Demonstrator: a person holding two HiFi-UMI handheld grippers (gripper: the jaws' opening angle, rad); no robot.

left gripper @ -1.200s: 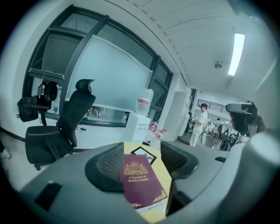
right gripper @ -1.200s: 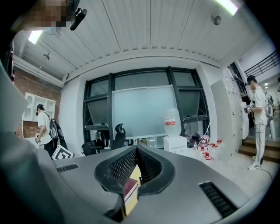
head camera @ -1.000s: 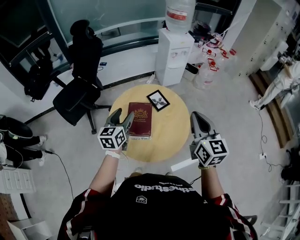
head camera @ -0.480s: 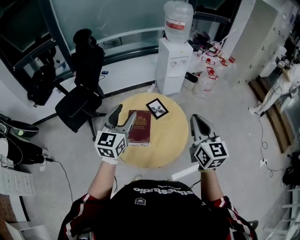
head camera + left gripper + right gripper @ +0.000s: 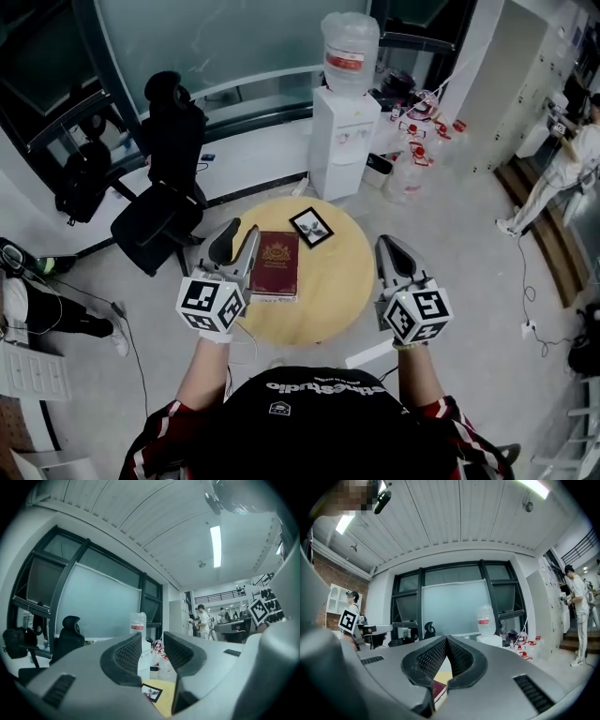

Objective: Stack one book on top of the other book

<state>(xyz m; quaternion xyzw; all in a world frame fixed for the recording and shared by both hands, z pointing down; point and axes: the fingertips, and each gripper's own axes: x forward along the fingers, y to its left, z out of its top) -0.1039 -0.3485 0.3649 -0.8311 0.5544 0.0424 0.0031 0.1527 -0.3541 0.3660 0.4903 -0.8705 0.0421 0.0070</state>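
The red book lies flat on the round surface. Its long side runs straight away from the person. A pale edge shows under its near end. That may be the other book, but I cannot tell for sure. A small black picture lies just past the book's far right corner, a little apart from it.

The left gripper is up in the air, just beside the book's left edge. It points level, out over the surface and not down at the book. Its jaws are partly apart and closing, and nothing is between them.

The right gripper hangs over the right side of the surface, well apart from the book. Its jaws are together and hold nothing.

So the left gripper is the nearer one. The book lies ahead of it, lower down and a bit to its right. If the book needs a nudge or a new grab, I think the left gripper would have to come down and pinch the long left edge.
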